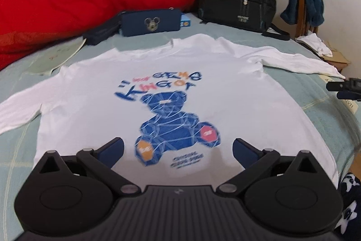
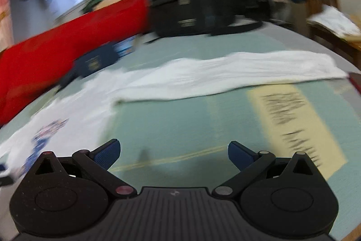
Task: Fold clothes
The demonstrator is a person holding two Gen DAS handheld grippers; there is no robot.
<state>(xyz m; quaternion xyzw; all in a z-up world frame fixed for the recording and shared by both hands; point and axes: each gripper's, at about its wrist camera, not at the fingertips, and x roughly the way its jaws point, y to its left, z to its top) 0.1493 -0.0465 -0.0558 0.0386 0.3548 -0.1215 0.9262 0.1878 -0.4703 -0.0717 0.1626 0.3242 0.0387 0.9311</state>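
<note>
A white shirt [image 1: 158, 73] lies spread flat, print up, on the bed [image 1: 20, 150], both sleeves out to the sides and the collar at the far end. Nothing on it is folded.

The left sleeve [image 1: 20, 110] trails off toward the near left edge. The left gripper [image 1: 178, 148] hangs over the hem, its fingers spread wide with nothing between them; the bear print sits just beyond the tips.

Further right, the right sleeve [image 2: 225, 73] stretches across the sheet toward the bed's edge. The right gripper [image 2: 172, 150] is over bare sheet, also spread and empty, with that sleeve ahead of it and apart; its view is blurred, so I'd guess it is moving.

To fold this well, I'd pinch a single layer at the cuff or shoulder, not a bunch, and carry the sleeve straight across the body so the edge lands square. Keeping the cloth low would stop it dragging the rest out of line.
</note>
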